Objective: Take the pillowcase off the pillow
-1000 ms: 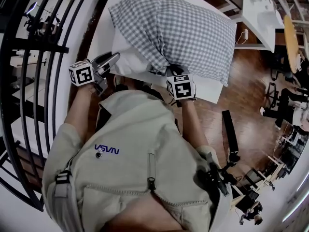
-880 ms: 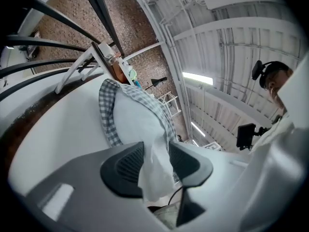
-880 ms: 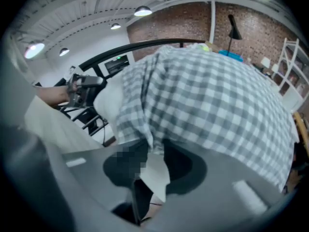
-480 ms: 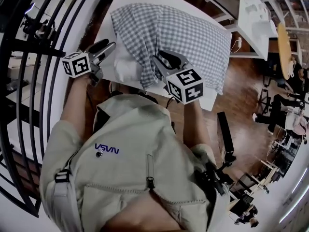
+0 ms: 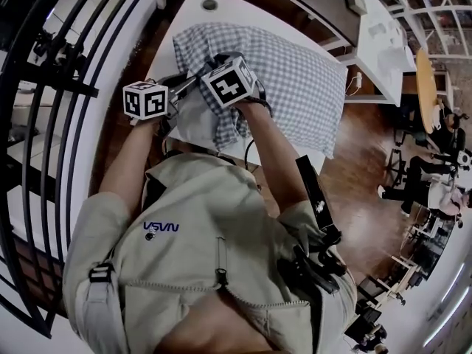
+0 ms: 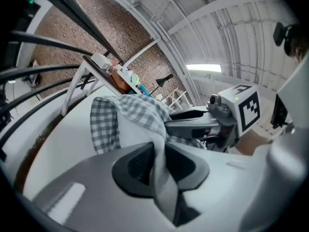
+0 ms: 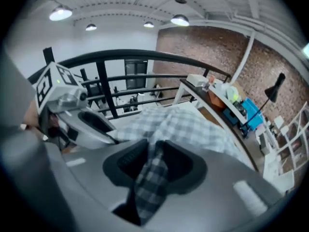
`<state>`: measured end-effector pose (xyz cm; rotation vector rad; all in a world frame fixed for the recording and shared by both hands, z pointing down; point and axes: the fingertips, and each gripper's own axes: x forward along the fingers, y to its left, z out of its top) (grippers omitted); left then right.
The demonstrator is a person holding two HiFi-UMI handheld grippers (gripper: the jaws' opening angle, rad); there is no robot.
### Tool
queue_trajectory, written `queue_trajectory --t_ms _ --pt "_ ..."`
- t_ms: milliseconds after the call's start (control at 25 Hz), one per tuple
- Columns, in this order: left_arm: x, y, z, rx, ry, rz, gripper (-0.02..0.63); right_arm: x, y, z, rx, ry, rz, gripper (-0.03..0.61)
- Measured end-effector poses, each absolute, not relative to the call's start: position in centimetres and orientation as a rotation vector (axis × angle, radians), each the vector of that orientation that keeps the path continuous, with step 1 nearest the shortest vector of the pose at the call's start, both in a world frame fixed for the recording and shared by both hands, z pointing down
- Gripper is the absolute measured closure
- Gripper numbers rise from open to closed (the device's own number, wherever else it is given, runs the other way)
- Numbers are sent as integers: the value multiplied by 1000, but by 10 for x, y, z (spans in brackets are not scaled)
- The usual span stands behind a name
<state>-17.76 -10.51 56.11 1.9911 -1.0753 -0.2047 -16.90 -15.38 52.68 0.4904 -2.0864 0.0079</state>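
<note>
left gripper is closing, pinching the white pillow at its corner. right gripper, jaws opening, has checked pillowcase cloth between its pads, atop the white table. jacket lettering reads "vsvn".

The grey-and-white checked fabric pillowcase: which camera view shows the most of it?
The head view: the grey-and-white checked fabric pillowcase lies there nearly whole on the white table. The right gripper view shows only a fold between the right gripper's opening jaws. The left gripper view shows only a flap behind the white fabric pillow.
</note>
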Motion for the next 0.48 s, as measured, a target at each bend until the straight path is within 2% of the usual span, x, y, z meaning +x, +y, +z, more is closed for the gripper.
queue_trajectory --t_ms 160,320,480 --pt "-176 -100 544 2070 -1166 -124 571 -172 -161 503 522 -2101 -107 563" --pt "-177 -91 529 2160 -1220 -25 574 -163 -197 460 679 -2142 -218 572" --pt "-180 -72 523 2211 -1241 -9 575 -120 -249 434 867 -2109 -228 572"
